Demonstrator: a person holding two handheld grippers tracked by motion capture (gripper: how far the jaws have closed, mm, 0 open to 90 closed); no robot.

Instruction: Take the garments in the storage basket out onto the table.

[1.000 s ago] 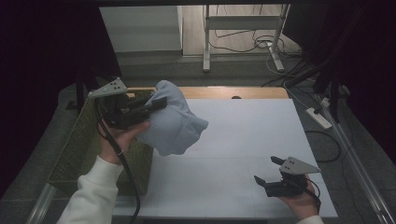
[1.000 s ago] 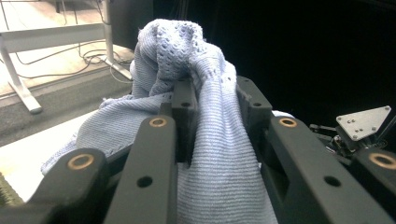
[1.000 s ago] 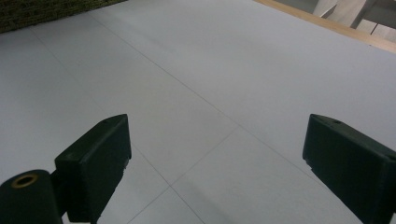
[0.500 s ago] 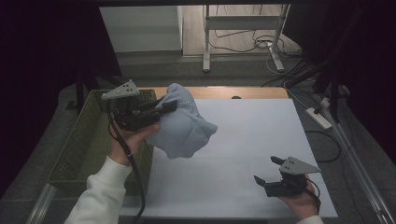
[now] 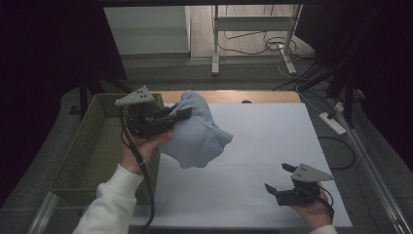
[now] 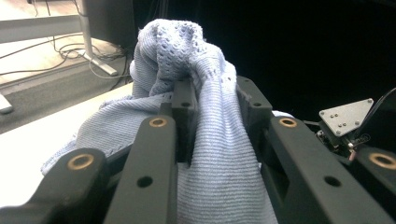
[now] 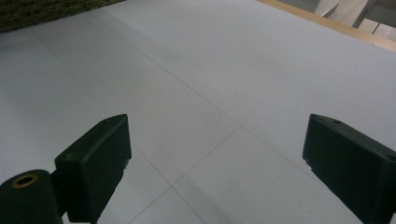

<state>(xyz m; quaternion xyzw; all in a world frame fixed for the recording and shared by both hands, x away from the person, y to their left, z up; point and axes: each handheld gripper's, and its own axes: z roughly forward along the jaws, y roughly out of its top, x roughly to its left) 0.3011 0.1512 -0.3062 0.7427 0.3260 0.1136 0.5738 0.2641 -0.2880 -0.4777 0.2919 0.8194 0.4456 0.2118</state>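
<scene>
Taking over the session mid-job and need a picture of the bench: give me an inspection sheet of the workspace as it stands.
Surface: white table top, bare apart from the hanging cloth's shadow; wooden strip at its far edge.
Job's things: light blue knit cloth held bunched above the table; green woven basket at the table's left edge.
Clutter: nothing seen.
Grippers: left gripper clamped on the cloth; right gripper open, low over the near right corner, holding nothing.
Cables: left gripper's cable trails along the forearm; cables and a power strip on the floor.
Surroundings: metal stand legs beyond the table; dark sides.
</scene>
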